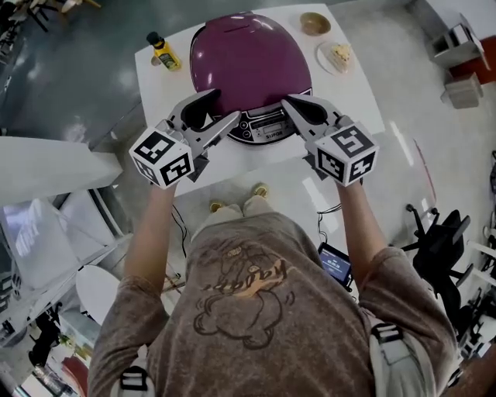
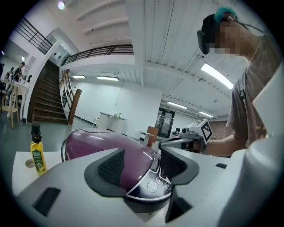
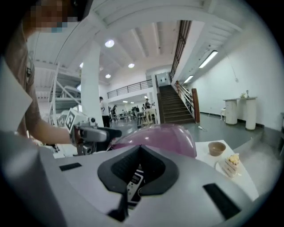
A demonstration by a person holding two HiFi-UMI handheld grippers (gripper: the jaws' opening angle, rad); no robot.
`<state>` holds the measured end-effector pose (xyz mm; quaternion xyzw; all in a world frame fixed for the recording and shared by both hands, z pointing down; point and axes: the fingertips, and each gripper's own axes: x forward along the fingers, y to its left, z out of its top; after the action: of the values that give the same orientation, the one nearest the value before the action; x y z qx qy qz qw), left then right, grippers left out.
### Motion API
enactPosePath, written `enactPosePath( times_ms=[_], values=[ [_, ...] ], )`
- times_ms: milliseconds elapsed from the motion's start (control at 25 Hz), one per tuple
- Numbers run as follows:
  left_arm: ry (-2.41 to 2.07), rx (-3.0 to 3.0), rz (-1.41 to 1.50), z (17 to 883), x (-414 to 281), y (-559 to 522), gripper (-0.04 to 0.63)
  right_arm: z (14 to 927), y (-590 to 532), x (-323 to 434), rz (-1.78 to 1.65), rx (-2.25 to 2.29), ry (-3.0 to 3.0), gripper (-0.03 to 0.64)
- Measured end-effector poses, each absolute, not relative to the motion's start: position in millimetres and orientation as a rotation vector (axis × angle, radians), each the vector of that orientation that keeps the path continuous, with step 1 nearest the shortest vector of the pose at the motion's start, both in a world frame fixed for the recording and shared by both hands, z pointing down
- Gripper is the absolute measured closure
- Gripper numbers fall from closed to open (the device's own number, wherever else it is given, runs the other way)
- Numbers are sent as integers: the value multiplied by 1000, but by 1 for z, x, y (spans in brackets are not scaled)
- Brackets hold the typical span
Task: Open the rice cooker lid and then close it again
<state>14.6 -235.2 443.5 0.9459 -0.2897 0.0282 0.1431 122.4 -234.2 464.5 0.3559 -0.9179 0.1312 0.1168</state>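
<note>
Logging stock on the table (image 1: 353, 97) as I see it from my station. Item one: purple cooker (image 1: 252, 58), mid-table, lid (image 2: 102, 146) down and shut, control panel (image 1: 263, 128) facing the person. Item two: left gripper (image 1: 221, 108), at the cooker's front-left edge, jaws well apart; its own view shows the lid's front curve and the panel buttons in the gap, with neither pad pressing on anything, though I cannot tell whether a tip grazes the lid. Item three: right gripper (image 3: 141, 148), at the cooker's front-right edge beside the panel, jaws drawn together at the tips, nothing clamped; only a sliver of the panel shows through the slit below the tips. Item four: yellow bottle (image 1: 164, 52), upright, dark cap, at the table's far-left corner, apart from the cooker. Item five: small brown bowl (image 1: 315, 23), far-right corner. Item six: plate (image 1: 324, 60) bearing a slice of cake (image 1: 342, 53), just nearer than the bowl, right of the cooker.
</note>
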Motion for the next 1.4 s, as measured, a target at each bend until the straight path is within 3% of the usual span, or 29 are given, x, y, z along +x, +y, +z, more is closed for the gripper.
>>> enactPosePath(
  times_ms=[240,840,1400],
  values=[
    [-830,2733,29,430,7,-211,322,458,-211,138,436,1141,-2692,612],
    [-801,2755,-23,415,-82,-96,322,443,-80,73,344,1231,-2615,612],
    [-848,2775,-73,394,-98,-44,322,421,-5,81,290,1438,-2614,612]
  ],
)
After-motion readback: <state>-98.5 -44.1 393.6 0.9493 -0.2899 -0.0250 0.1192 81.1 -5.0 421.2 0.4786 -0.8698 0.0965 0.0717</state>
